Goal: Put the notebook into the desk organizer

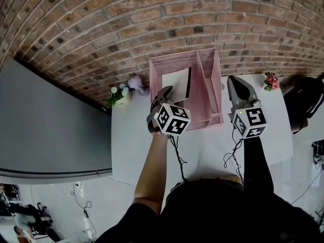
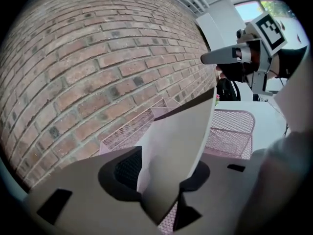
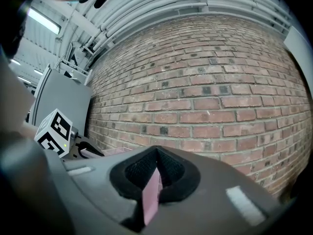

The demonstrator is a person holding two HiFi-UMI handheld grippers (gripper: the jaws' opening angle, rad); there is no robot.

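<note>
White notebook (image 1: pixel 176 83) in pink organizer (image 1: pixel 172 61), loose between left gripper's (image 1: pixel 166 91) slightly parted jaws.

Brick wall (image 1: pixel 101 14) at 12 o'clock; grey panel (image 1: pixel 50 125) at 9; white table (image 1: pixel 202 146) centre; pale floor (image 1: pixel 50 186) at 7.

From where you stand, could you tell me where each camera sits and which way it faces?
Head view: on the person's head, looking steeply down at the table, organizer, both arms, left gripper and right gripper.
Left gripper view: on the left gripper, along its open jaws, past the notebook to the brick wall.
Right gripper view: on the right gripper, facing the wall, jaws shut on the organizer's edge.
Shared: each gripper view shows the other gripper.
</note>
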